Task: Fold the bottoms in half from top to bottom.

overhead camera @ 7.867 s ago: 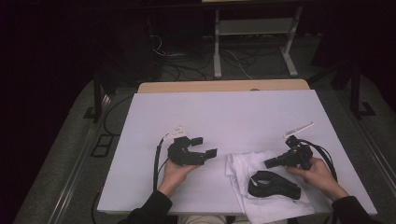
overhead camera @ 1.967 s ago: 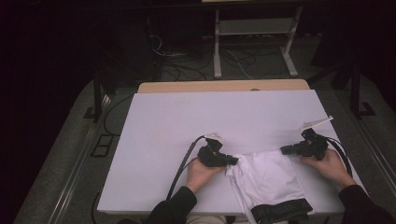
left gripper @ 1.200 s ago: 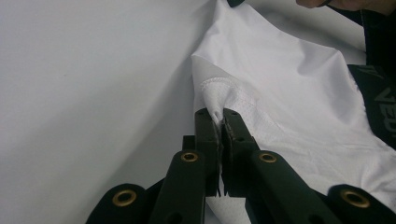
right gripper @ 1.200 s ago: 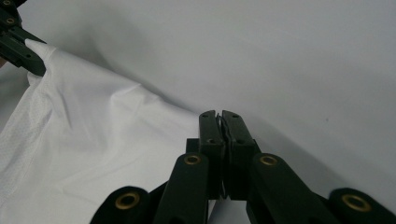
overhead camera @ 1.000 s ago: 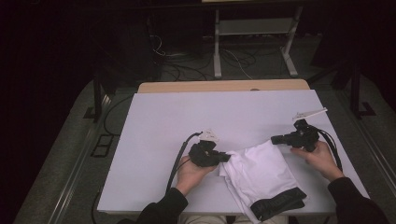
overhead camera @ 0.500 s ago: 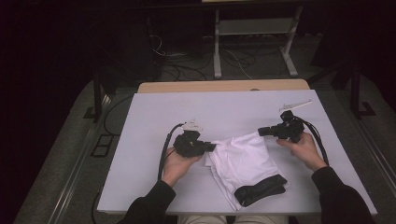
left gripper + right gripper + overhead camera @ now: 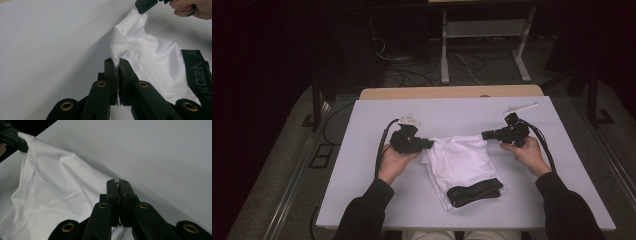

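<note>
- The left gripper (image 7: pixel 428 144) sits toward the left of the middle of the white table (image 7: pixel 362 200), held from below by the person's left hand (image 7: pixel 393 162), its jaws pointing across toward the other gripper.
- Its jaws are clenched on a stitched corner of the white garment (image 7: pixel 462 162); in the left gripper view the hemmed edge (image 7: pixel 126 51) bunches up out of the closed tips, pinched tight between them.
- The right gripper (image 7: pixel 484 134) is over on the right, carried in the right hand (image 7: pixel 524 150), its jaws pointing back at the left one.
- It too is clamped on the cloth: in the right gripper view a thin sliver of white fabric shows between the closed tips, and the garment (image 7: pixel 57 195) falls away to the left of them.
- Between the two grips the top edge of the garment hangs in a shallow sag, lifted off the table, while the rest drapes down toward the person and lies on the tabletop.
- A black waistband (image 7: pixel 474 192) with grey lettering runs across the near end of the garment, lying flat on the table close to the front edge.
- A black cable (image 7: pixel 382 150) loops from the left gripper back along the forearm; another cable (image 7: pixel 544 147) trails from the right gripper past the wrist.
- Both dark sleeves (image 7: pixel 362 215) come in from the near edge of the table.
</note>
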A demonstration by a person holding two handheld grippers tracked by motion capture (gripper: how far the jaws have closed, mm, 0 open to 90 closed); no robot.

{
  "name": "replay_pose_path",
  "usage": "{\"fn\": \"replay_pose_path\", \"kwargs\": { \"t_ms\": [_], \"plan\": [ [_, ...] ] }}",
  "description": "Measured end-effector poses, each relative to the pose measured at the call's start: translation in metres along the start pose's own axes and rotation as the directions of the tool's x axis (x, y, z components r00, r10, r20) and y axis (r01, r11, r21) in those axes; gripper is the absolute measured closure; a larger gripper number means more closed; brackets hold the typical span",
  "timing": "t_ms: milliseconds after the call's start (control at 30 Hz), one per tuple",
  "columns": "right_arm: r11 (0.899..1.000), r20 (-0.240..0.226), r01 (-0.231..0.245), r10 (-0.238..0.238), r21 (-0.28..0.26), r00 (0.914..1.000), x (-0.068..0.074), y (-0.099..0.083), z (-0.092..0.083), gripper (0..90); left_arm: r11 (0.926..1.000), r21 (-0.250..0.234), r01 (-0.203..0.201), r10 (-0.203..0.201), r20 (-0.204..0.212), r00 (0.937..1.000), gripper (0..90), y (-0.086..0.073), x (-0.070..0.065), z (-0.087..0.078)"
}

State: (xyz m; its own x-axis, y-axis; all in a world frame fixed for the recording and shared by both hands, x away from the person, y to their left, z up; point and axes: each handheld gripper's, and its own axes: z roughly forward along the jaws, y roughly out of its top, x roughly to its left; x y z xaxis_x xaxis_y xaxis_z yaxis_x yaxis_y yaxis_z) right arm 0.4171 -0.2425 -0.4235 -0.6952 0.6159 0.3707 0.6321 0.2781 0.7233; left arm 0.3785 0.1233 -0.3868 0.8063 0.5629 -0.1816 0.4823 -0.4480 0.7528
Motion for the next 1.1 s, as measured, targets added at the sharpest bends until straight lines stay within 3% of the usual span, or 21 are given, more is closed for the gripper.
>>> {"fn": "replay_pose_path", "kwargs": {
  "t_ms": [200, 333, 667, 733, 1100],
  "plan": [
    [0.999, 0.014, -0.034, 0.034, -0.037, 0.9993, -0.005, 0.003, 0.003, 86.8, 0.9990, 0.019, -0.040, 0.040, -0.009, 0.9992, 85.5, 0.014, 0.013, 0.004],
    [0.997, 0.017, -0.049, 0.050, -0.067, 0.9986, -0.009, 0.006, 0.003, 86.8, 0.9987, 0.034, -0.038, 0.038, -0.002, 0.9993, 85.5, 0.018, 0.021, 0.008],
    [0.992, 0.055, -0.074, 0.080, -0.105, 0.9953, -0.018, 0.013, 0.007, 86.8, 0.9999, 0.014, -0.001, 0.001, -0.005, 1.0000, 85.5, 0.026, 0.046, 0.017],
    [0.990, 0.064, -0.086, 0.093, -0.112, 0.9936, -0.021, 0.016, 0.008, 86.9, 0.9996, -0.007, 0.026, -0.026, -0.003, 0.9997, 85.5, 0.028, 0.055, 0.021],
    [0.981, 0.076, -0.124, 0.136, -0.150, 0.9877, -0.039, 0.028, 0.018, 86.8, 0.9965, -0.030, 0.078, -0.079, -0.032, 0.9963, 85.5, 0.034, 0.082, 0.035]
  ]
}}
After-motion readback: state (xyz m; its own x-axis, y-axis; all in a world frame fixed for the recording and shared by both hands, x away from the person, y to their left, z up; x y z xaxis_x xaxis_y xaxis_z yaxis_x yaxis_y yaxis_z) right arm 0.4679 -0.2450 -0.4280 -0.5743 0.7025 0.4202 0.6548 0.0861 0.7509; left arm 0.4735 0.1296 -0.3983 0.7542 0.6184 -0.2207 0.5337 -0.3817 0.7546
